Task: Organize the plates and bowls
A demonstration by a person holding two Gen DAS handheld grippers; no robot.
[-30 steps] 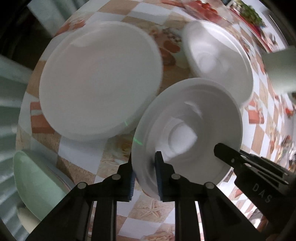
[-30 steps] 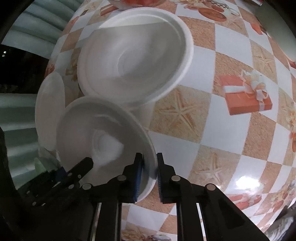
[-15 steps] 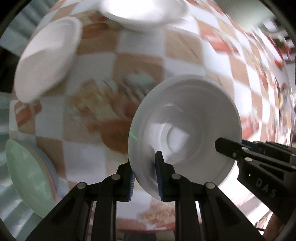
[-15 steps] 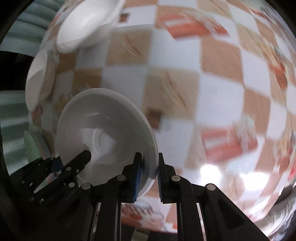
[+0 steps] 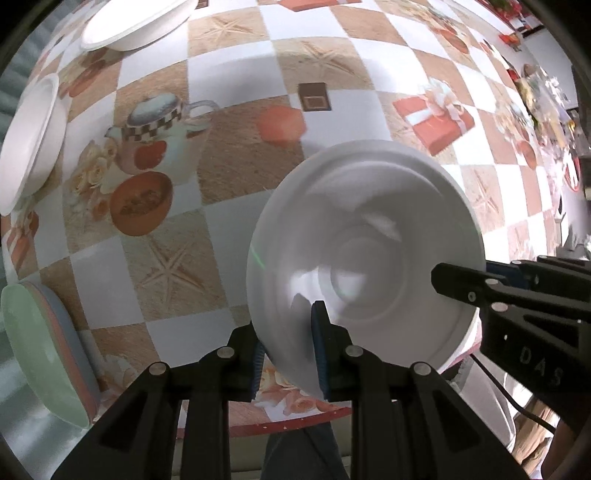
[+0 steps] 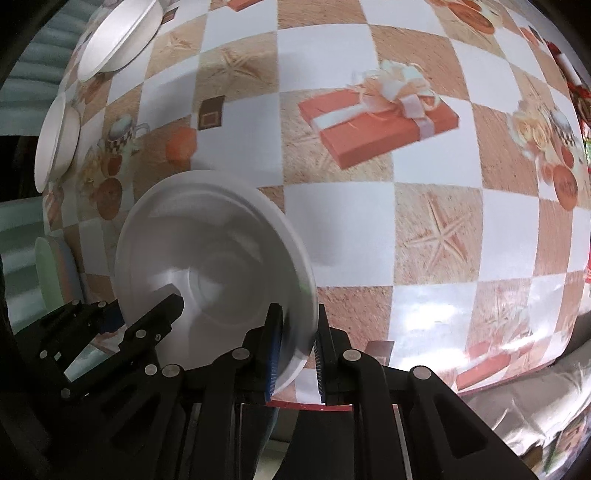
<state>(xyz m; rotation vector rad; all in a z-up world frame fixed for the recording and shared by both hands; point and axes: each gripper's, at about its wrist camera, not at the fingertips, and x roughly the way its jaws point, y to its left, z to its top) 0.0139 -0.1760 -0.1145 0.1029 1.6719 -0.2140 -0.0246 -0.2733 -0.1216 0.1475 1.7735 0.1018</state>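
A white bowl (image 5: pixel 364 258) is held above the near part of the checked table by both grippers. My left gripper (image 5: pixel 288 350) is shut on its left rim. My right gripper (image 6: pixel 295 354) is shut on its right rim; the same bowl shows in the right wrist view (image 6: pixel 210 266). The right gripper's fingers (image 5: pixel 480 288) reach in from the right in the left wrist view. Two other white dishes lie at the far left: a bowl (image 5: pixel 133 22) and a plate (image 5: pixel 29 136).
A stack of pastel plates, green on top (image 5: pixel 40 354), sits at the table's left near corner. The patterned tablecloth (image 6: pixel 406 206) spreads ahead. The table's red front edge (image 5: pixel 295 421) is just below the grippers.
Both grippers have carried the bowl back from the other white dishes toward the table's near edge. The dishes that were close now lie far at the upper left.
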